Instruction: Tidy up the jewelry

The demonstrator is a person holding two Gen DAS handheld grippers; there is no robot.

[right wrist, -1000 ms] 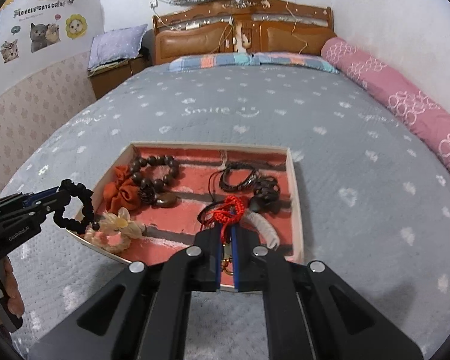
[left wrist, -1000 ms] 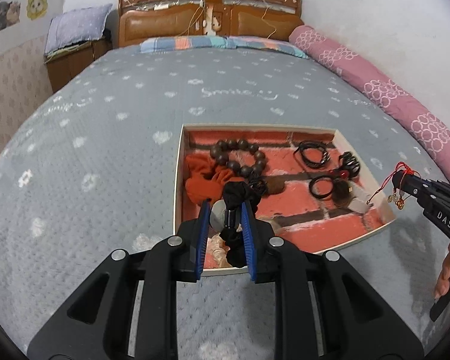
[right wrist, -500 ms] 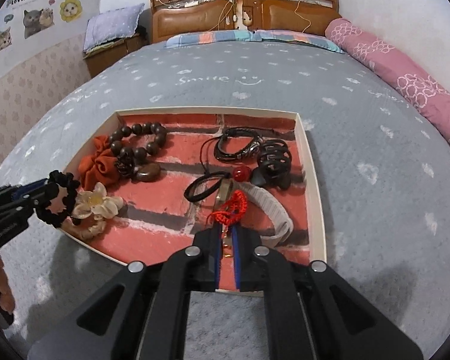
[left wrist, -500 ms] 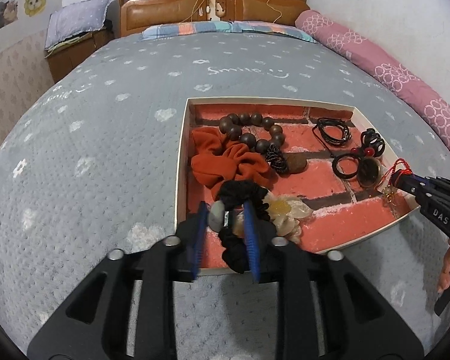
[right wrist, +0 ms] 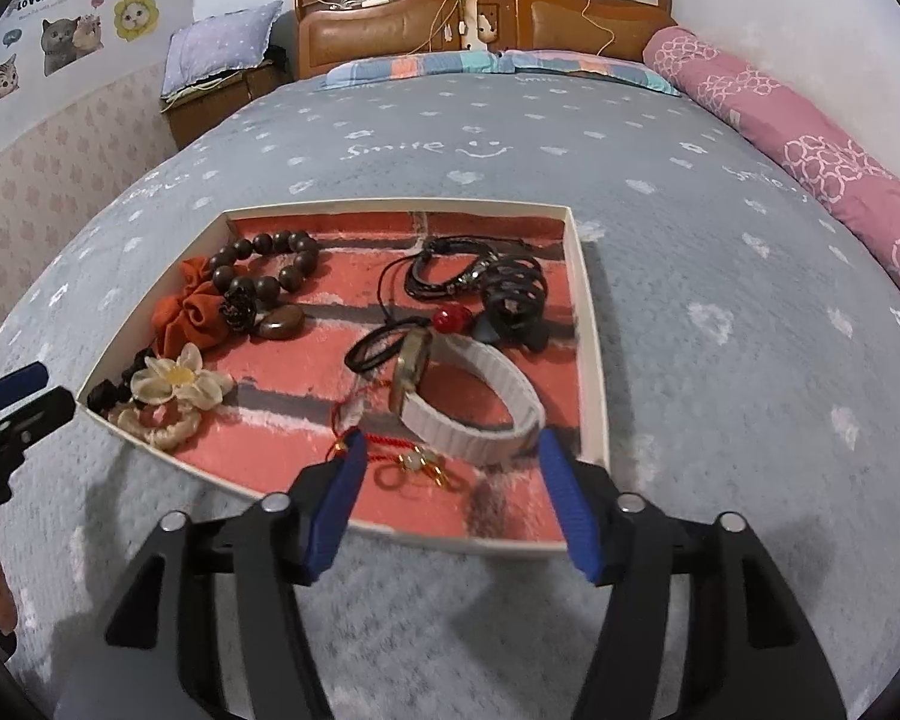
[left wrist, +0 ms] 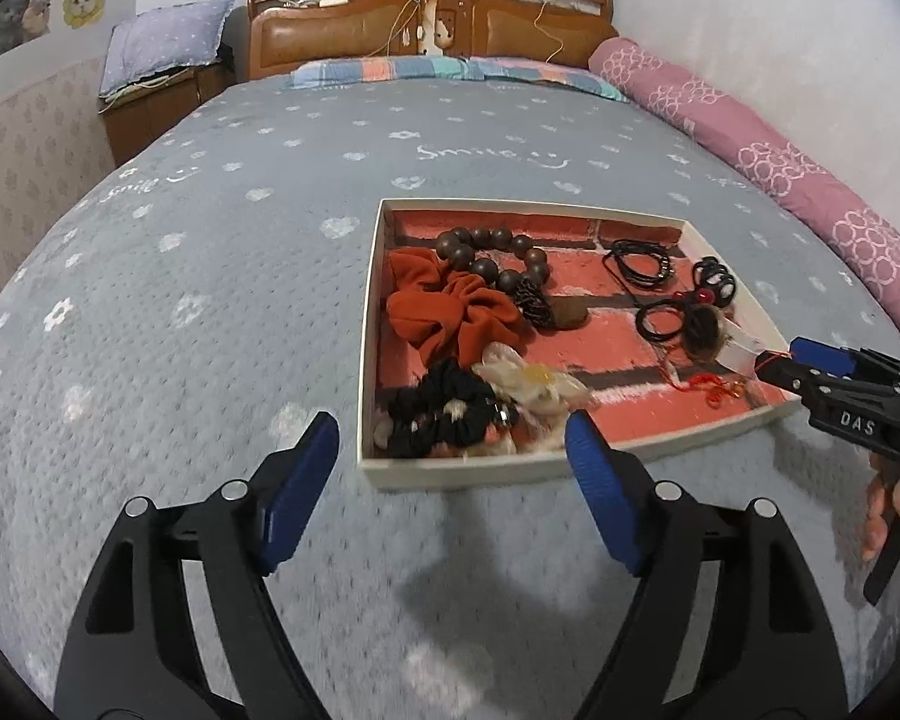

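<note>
The left gripper (left wrist: 450,450) gapes wide and empty before the tray's (left wrist: 369,324) near-left corner, where the black scrunchie (left wrist: 435,411) lies with its long axis left to right. At the near-right corner the right gripper (right wrist: 450,468), equally wide and empty, straddles the red cord bracelet (right wrist: 411,462), stretched along the near rim.

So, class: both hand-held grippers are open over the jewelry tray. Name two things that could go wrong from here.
1. The red cord bracelet lies right between the open right hand-held gripper fingers, so pulling back might snag it.
2. The black scrunchie sits against the cream flower hair tie in the tray corner; they could tangle.
</note>
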